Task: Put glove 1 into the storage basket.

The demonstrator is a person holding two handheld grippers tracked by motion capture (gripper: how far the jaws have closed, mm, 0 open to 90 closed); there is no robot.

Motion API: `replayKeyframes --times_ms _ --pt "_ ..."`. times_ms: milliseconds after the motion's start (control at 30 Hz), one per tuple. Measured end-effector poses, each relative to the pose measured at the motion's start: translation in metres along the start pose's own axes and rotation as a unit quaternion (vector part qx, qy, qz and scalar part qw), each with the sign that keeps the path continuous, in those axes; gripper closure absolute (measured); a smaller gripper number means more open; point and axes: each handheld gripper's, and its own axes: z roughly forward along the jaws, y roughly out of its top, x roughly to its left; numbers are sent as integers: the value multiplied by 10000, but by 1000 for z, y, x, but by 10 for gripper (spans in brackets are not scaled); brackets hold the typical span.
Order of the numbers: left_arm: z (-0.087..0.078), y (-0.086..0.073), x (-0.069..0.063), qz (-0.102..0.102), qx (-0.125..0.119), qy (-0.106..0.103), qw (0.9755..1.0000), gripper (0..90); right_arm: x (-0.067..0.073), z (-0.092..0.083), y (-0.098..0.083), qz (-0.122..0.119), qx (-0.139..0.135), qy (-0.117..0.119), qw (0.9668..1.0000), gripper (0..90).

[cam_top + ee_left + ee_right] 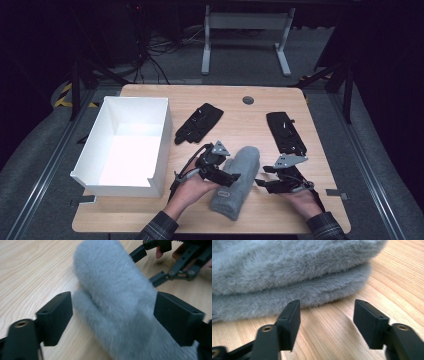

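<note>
Sleeves and hands come in at the near edge, each hand carrying tongs set either side of a folded grey towel (236, 182) that lies on the tabletop (150, 215) just right of the white box (125, 145). Left tongs (231, 177) sit over the towel's near half, jaws spread with the fleece between them but, in the left gripper view, a gap on one side, so nothing is pinched; I'd judge they stand that way to straddle the bundle (117, 302) and keep it from unrolling. Right tongs (261, 183) lie low on the wood, jaws apart and empty, aimed at the towel's long edge where two layers (294, 282) meet the tabletop, probably lined up to tuck or slide under the fold. With the box's cut-down side facing the person, I'd guess the towel is meant to go in there, and lying parallel to that box helps. Two black pieces lie farther back, one (199, 123) behind the towel and one (285, 131) to the right, well apart from the work and out of the way
</note>
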Motion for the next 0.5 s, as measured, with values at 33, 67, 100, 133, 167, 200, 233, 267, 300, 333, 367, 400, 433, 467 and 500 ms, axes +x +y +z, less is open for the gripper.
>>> replayKeyframes --times_ms 33,67,100,133,167,200,233,267,300,333,367,400,433,467,500 --pt "4 2 0 -9 19 3 10000 153 0 0 0 -1 -3 -18 10000 338" --pt "8 3 0 -15 25 55 10000 143 -1 -1 -2 17 -14 -8 10000 317" --pt "8 3 0 -15 25 55 10000 139 -1 -3 -3 20 -25 -18 10000 297" --pt "14 4 -1 -19 128 58 9999 137 -2 -5 -4 29 -34 -26 10000 279" --pt "14 4 -1 -19 128 58 9999 125 -2 -5 -4 29 -34 -26 10000 279" --pt "17 4 -1 -15 223 98 9997 125 -3 -7 -6 30 -42 -35 10000 270" --pt "21 3 -2 -15 247 130 9996 108 -4 -10 -9 32 -46 -53 10000 253" --pt "23 3 -3 -24 286 183 9994 98 -4 -13 -11 31 -38 -84 10000 239" --pt "26 2 -4 -14 311 232 9992 83 -5 -16 -13 33 -55 -78 9999 234" --pt "28 1 -4 -39 333 230 9992 75 -5 -19 -15 10 -56 -104 9999 223" --pt "32 -2 -4 -67 371 256 9990 65 -5 -22 -19 -20 -76 -104 9999 214" --pt "35 -3 -4 -60 416 250 9988 61 -5 -24 -22 -30 -64 -104 9999 206" --pt "37 -4 -4 -76 424 230 9988 60 -6 -26 -24 -45 -68 -124 9999 194" --pt "39 -4 -4 -88 452 223 9987 59 -7 -27 -26 -45 -68 -110 9999 193" --pt "39 -5 -4 -93 488 187 9986 57 -7 -28 -28 -35 -67 -88 9999 190"
